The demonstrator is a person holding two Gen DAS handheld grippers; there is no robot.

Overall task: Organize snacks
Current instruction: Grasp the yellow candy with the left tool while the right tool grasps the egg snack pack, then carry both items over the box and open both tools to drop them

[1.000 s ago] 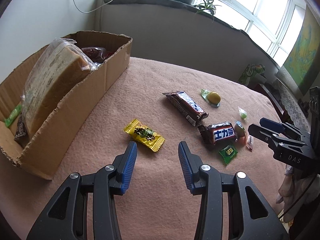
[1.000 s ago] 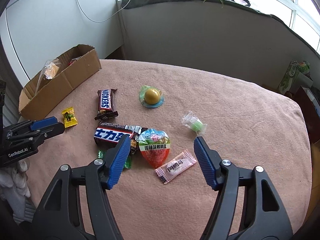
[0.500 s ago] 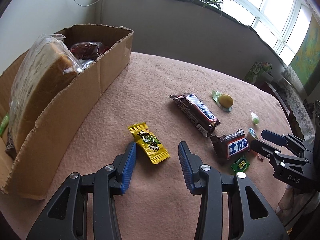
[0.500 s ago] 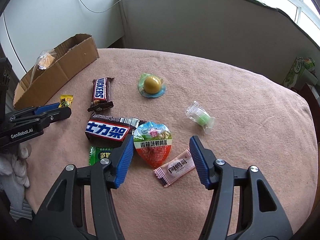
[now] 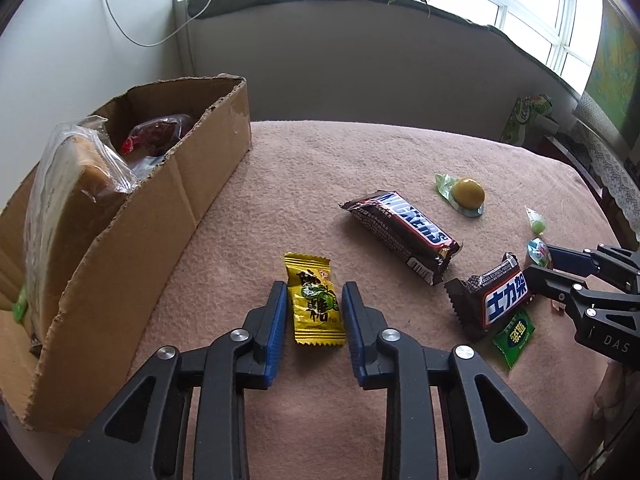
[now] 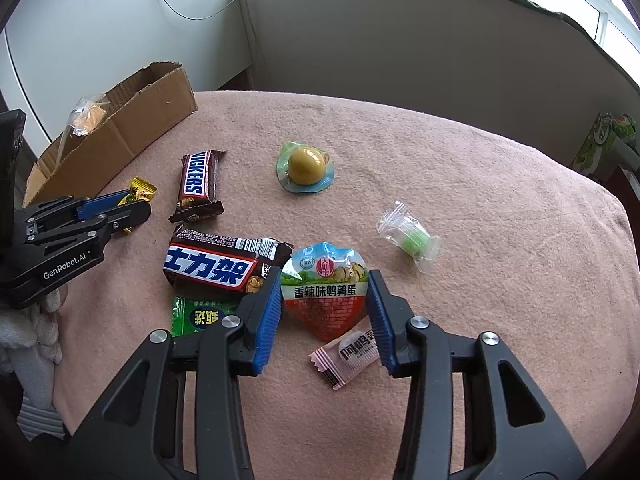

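Observation:
A small yellow candy point(image 5: 316, 304) lies on the pink tablecloth beside the cardboard box point(image 5: 160, 216). My left gripper point(image 5: 314, 300) straddles it, jaws closing, and both blue pads touch its long edges. The heart-shaped quail egg packet point(image 6: 324, 292) lies flat between the pads of my right gripper point(image 6: 324, 280). Those jaws are closing too, and the pads meet the packet's sides. In the right wrist view the left gripper point(image 6: 138, 204) is at the far left over the yellow candy point(image 6: 140, 190). In the left wrist view the right gripper point(image 5: 540, 264) sits at the right edge.
Loose on the cloth lie a Snickers bar point(image 5: 404, 232), a second bar with Chinese lettering point(image 6: 216, 268), a green candy point(image 6: 200, 316), a pink sachet point(image 6: 352, 354), a yellow ball sweet point(image 6: 306, 168) and a clear green-centred sweet point(image 6: 410, 238). Bagged bread point(image 5: 68, 192) stands in the box.
My left gripper moved forward over the yellow candy and its jaws narrowed onto it. My right gripper sank toward the quail egg packet and its jaws drew in to its sides.

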